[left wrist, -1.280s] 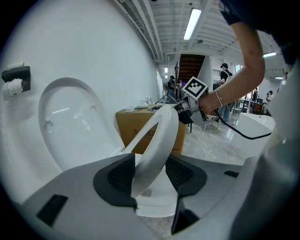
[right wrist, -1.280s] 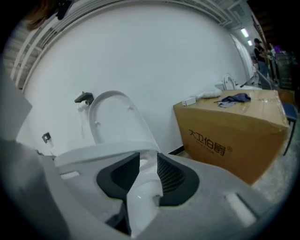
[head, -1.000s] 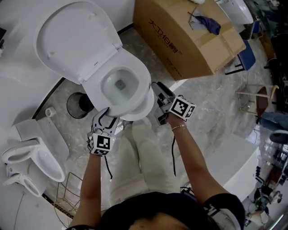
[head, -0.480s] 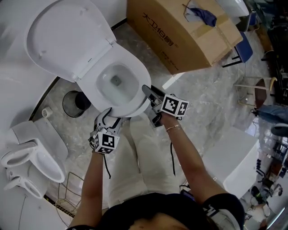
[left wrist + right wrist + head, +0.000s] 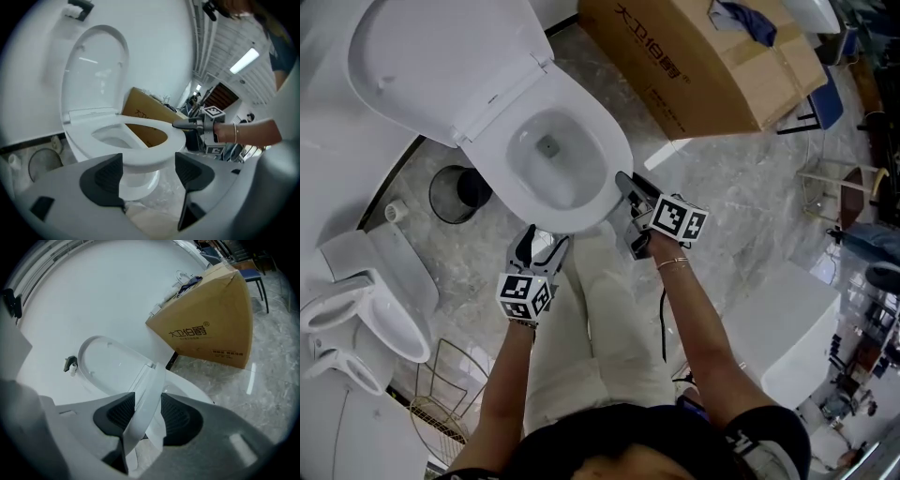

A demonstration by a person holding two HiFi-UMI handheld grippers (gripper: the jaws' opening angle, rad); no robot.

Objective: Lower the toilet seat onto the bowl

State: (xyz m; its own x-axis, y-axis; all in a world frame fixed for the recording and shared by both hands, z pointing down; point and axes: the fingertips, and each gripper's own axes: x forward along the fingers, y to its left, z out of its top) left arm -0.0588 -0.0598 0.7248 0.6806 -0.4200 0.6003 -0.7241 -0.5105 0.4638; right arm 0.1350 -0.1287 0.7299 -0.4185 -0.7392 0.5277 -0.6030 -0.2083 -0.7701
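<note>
Right tongs [image 5: 625,183] just tightened, pinching toilet seat [image 5: 145,157] rim to ease it onto bowl [image 5: 138,180]. Left tongs [image 5: 542,242] just widened, empty, nothing between.

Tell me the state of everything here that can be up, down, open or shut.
toilet lid: up, leaning back.
toilet seat: partly lowered, not flat yet.
right gripper: shut on the toilet seat's edge, just tightened.
left gripper: open, empty, jaws just opening.
cardboard box: closed, taped.
</note>
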